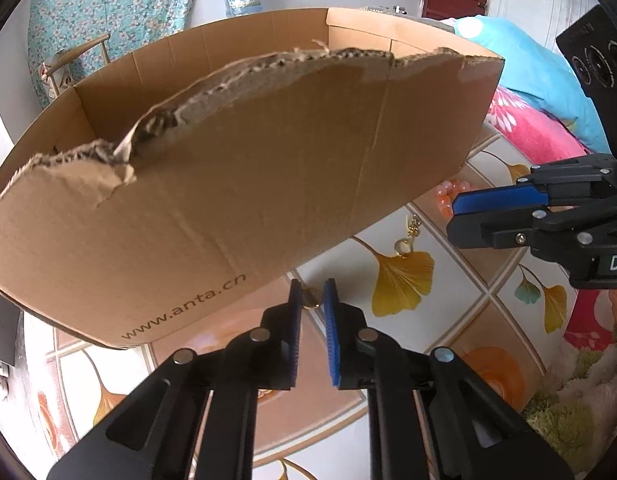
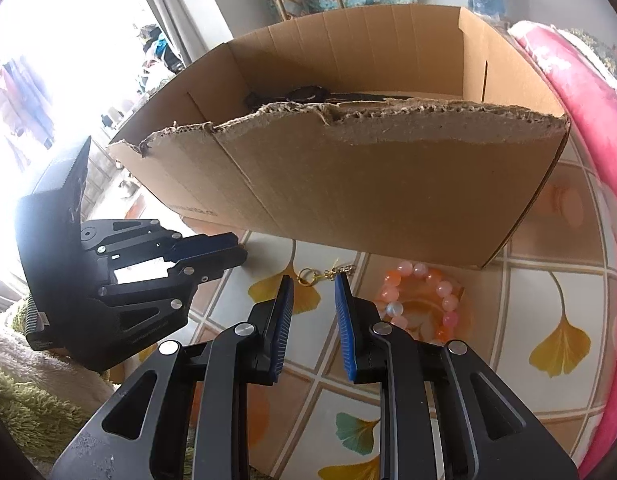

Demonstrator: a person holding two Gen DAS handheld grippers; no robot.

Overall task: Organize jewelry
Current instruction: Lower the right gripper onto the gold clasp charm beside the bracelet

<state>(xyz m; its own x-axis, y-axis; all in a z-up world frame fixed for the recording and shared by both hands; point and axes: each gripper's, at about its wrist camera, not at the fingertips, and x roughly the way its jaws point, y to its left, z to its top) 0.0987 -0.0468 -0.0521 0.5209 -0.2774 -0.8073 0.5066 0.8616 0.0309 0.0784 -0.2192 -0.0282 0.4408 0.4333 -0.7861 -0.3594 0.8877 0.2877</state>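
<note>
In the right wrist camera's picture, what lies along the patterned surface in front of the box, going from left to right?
The other hand-held gripper → gold key ring with chain → pink and orange bead bracelet → yellow ginkgo leaf print → pink blanket at the right edge.

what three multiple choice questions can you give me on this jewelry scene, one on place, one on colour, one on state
1. Where is the thin gold key-ring chain?
A. hanging from a hook
B. on the leaf-print tablecloth
C. around a wrist

2. What colours are the round-bead bracelet's beads?
A. black and silver
B. all green
C. pink, orange and whitish

3. The near top edge of the brown cardboard box is:
A. taped shut
B. torn ragged
C. neatly folded

Answers: B, the chain lies flat on the cloth in front of the box; C, those beads show in the right wrist view; B, frayed corrugated layers are exposed along it.
</note>
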